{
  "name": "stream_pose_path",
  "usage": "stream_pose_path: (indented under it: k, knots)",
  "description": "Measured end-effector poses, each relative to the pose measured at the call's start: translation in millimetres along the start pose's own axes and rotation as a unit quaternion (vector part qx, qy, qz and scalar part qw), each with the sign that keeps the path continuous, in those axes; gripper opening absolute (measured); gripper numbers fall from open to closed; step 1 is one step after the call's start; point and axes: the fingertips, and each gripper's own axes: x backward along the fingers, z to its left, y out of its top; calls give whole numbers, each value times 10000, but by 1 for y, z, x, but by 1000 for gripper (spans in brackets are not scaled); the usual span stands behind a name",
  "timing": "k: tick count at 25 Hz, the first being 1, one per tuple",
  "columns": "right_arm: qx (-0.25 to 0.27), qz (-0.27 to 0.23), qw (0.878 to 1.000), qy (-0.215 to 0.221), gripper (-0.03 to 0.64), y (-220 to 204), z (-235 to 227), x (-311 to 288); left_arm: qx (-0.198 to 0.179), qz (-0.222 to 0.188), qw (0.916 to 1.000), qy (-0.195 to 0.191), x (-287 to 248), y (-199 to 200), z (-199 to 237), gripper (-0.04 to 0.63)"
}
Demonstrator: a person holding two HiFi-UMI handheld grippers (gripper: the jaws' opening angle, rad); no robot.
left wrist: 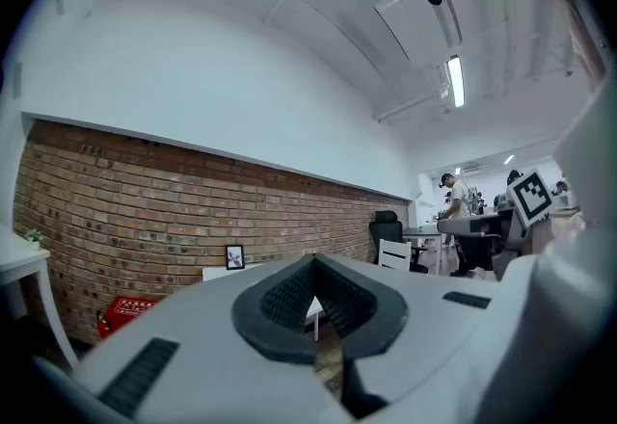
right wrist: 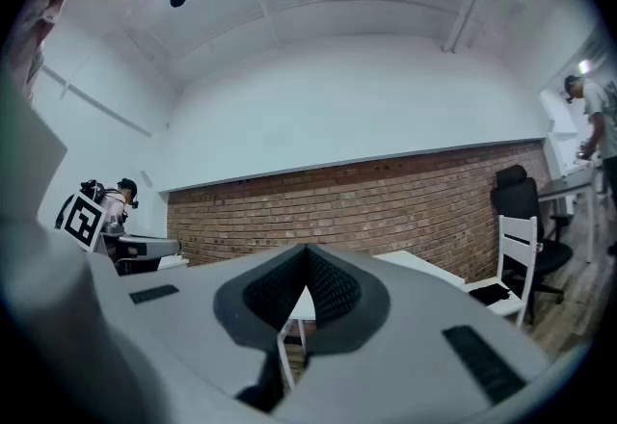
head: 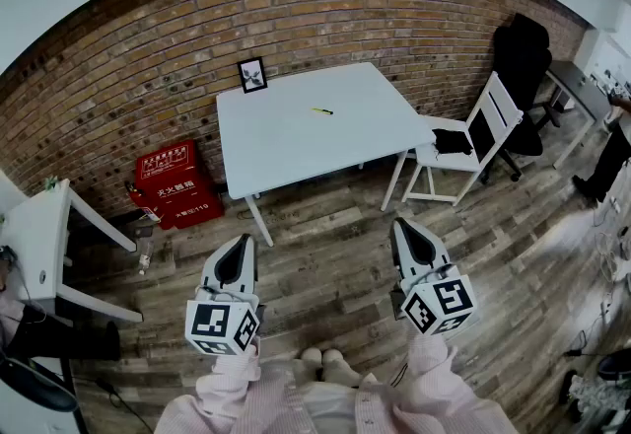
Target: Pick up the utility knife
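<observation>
The small yellow utility knife lies near the middle of the white square surface beside the red brick wall. The left tool and the right tool, both clenched on nothing, hover over the wooden plank floor, well apart from the surface.

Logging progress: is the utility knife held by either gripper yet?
No, the utility knife lies on the white table, well ahead of the left gripper and right gripper.
</observation>
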Motion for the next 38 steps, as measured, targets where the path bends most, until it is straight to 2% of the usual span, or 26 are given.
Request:
stream_pose_path:
  k: [8, 16, 21, 26, 38]
  knots:
    - [-173, -43, 9998, 2, 3, -2, -19, -2, 29, 6, 10000, 21, -10, -2, -8, -6]
    - [-96, 65, 9999, 9, 8, -12, -30, -6, 141, 15, 9998, 107, -13, -13, -18, -6]
    - [-144, 169, 9997, 82, 92, -16, -32, -10, 185, 23, 9997, 137, -15, -14, -19, -6]
    - [-163, 202, 9996, 126, 135, -22, -34, -16, 204, 51, 9997, 161, -19, -18, -19, -6]
    - [-289, 302, 9990, 131, 155, -37, -54, -63, 274, 141, 9992, 270, -60, -27, 4, -6]
